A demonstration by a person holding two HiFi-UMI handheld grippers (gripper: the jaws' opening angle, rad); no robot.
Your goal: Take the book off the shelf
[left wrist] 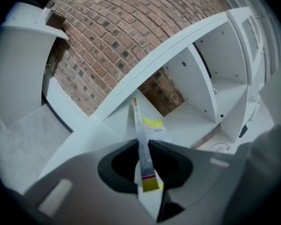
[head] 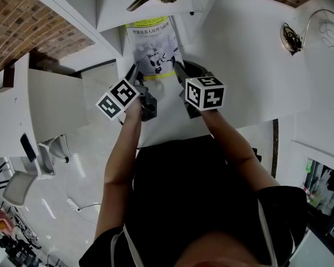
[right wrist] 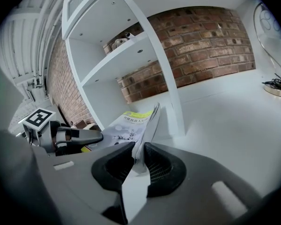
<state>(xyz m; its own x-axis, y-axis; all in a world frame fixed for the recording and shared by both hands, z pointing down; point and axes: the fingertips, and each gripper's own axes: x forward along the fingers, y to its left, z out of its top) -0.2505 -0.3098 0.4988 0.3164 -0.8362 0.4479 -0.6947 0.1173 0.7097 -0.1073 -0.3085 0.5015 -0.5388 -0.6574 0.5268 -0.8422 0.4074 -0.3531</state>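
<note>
Left: grey two-jaw left gripper (head: 136, 71), clenched on spine edge of thin paperback book with yellow band and robot picture (head: 154, 52). Centre: book held flat between both tongs, cover up, far end at front of white open shelf unit (head: 67, 10). Right: grey right gripper (head: 179, 69), clamped on book's page edge; white tabletop (head: 250, 65) further right.

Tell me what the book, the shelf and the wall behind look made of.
The book: paper, thin, with a colour-printed cover; whether it is glossy or matte is unclear. The shelf: smooth white coated board, probably laminate, with drilled peg holes. The wall: matte red brick with pale mortar joints.
</note>
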